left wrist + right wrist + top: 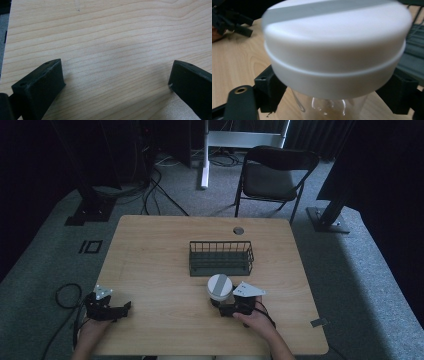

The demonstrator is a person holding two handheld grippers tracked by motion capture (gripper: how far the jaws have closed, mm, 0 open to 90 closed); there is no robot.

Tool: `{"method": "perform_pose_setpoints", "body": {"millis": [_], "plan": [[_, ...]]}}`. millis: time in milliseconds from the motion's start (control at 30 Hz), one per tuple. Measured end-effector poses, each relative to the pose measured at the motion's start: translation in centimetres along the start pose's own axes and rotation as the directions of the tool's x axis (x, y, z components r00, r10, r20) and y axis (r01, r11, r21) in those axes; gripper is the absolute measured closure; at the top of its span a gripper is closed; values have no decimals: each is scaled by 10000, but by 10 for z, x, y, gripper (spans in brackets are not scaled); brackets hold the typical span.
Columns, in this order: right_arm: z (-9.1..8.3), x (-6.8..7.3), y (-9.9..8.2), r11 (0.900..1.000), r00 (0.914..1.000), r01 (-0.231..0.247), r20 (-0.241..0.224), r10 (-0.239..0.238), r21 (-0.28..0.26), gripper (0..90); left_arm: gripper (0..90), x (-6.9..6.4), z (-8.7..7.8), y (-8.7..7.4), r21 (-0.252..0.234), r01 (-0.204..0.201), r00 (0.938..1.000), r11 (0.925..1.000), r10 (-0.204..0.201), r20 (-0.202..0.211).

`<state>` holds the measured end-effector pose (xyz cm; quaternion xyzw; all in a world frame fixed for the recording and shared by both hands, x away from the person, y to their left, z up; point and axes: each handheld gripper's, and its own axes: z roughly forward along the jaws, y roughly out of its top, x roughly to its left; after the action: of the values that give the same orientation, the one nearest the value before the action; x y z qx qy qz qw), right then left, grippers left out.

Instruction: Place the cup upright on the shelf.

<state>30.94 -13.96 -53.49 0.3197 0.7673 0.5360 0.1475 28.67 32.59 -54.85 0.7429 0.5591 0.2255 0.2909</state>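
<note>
A clear jar with a white lid stands in front of the wire basket, near the table's middle. My right gripper holds it from the near side. In the right gripper view its black jaws press on the clear glass body just under the broad white lid. My left gripper rests near the table's left front edge. It is open, and the left gripper view shows bare wood between the wide-apart jaws of this gripper.
The wooden table has a round cable hole at the back. A dark folding chair stands behind it. Cables lie on the grey carpet to the left. Dark stands flank the table.
</note>
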Motion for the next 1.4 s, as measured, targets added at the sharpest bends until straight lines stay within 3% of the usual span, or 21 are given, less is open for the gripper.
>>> {"method": "perform_pose_setpoints", "body": {"millis": [133,767,1067,1200,1400], "plan": [[-1,-4,1,9996,9996,-292,29,293,-58,182,1,0,0,0,0,1,10000,10000,-1,1],[-8,2,17,9997,9995,157,281,-151,-207,183,1,0,0,0,0,0,10000,10000,0,1],[-23,-3,43,9944,9983,310,525,-258,-1010,183,1,0,0,0,-1,2,10000,10000,-2,2],[-27,-8,62,9894,9951,412,946,-282,-1390,183,1,0,0,0,-1,1,10000,10000,-1,1],[-27,-15,77,9857,9904,304,1380,-74,-1656,183,1,0,0,0,1,1,10000,10000,-1,1]]}}
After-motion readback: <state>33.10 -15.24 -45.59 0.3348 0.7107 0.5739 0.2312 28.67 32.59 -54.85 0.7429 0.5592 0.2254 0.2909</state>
